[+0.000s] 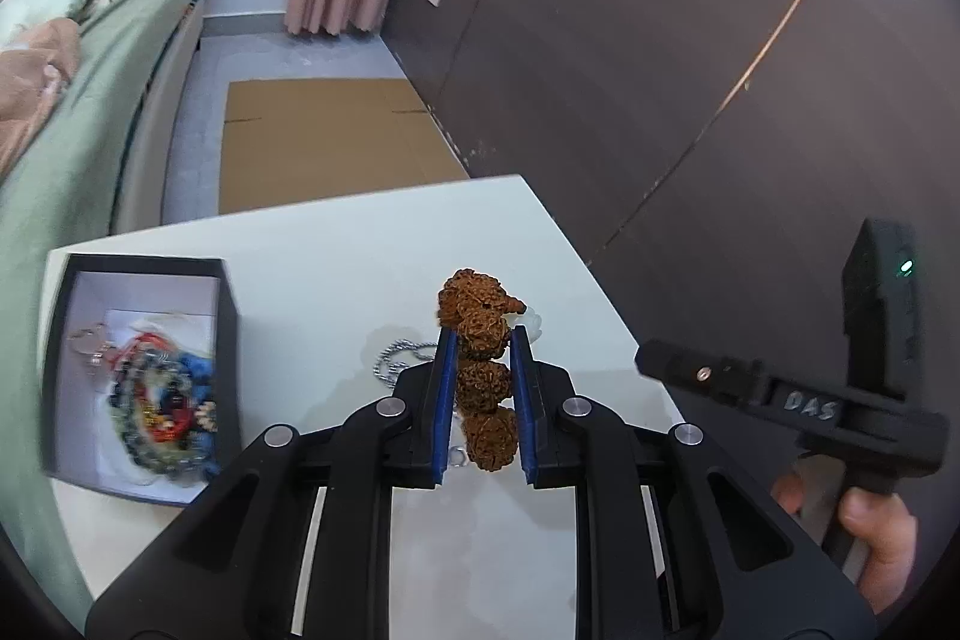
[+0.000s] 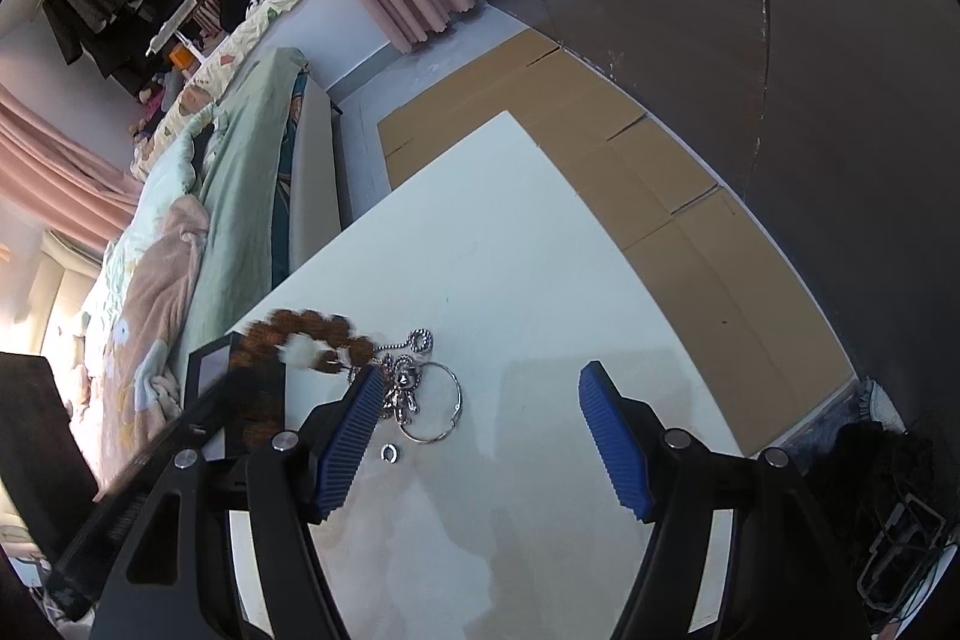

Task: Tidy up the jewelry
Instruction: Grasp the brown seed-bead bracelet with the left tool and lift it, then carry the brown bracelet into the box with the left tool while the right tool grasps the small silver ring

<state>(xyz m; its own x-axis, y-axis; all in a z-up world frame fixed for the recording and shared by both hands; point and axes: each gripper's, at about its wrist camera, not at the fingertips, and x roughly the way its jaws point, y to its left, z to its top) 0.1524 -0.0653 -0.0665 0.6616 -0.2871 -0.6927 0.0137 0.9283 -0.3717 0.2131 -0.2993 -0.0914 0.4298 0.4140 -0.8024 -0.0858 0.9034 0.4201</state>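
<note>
My left gripper [image 1: 482, 340] is shut on a brown rough-bead bracelet [image 1: 480, 334] and holds it above the white table [image 1: 336, 268]. The bracelet also shows blurred in the right wrist view [image 2: 312, 331], with a white tassel. A dark box [image 1: 141, 376] with a white lining holds several colourful bracelets at the table's left. A silver bead chain [image 1: 396, 358] lies on the table behind the left finger. My right gripper [image 2: 480, 388] is open and empty above the table. A silver keyring with charms [image 2: 429, 394] and a small silver ring [image 2: 390, 453] lie by its left finger.
A bed with green bedding [image 1: 54, 112] runs along the table's left side. Flat cardboard [image 1: 330, 142] lies on the floor beyond the table. A dark wardrobe wall [image 1: 690, 40] stands to the right. The right gripper's body and the hand holding it [image 1: 864, 424] are at the right.
</note>
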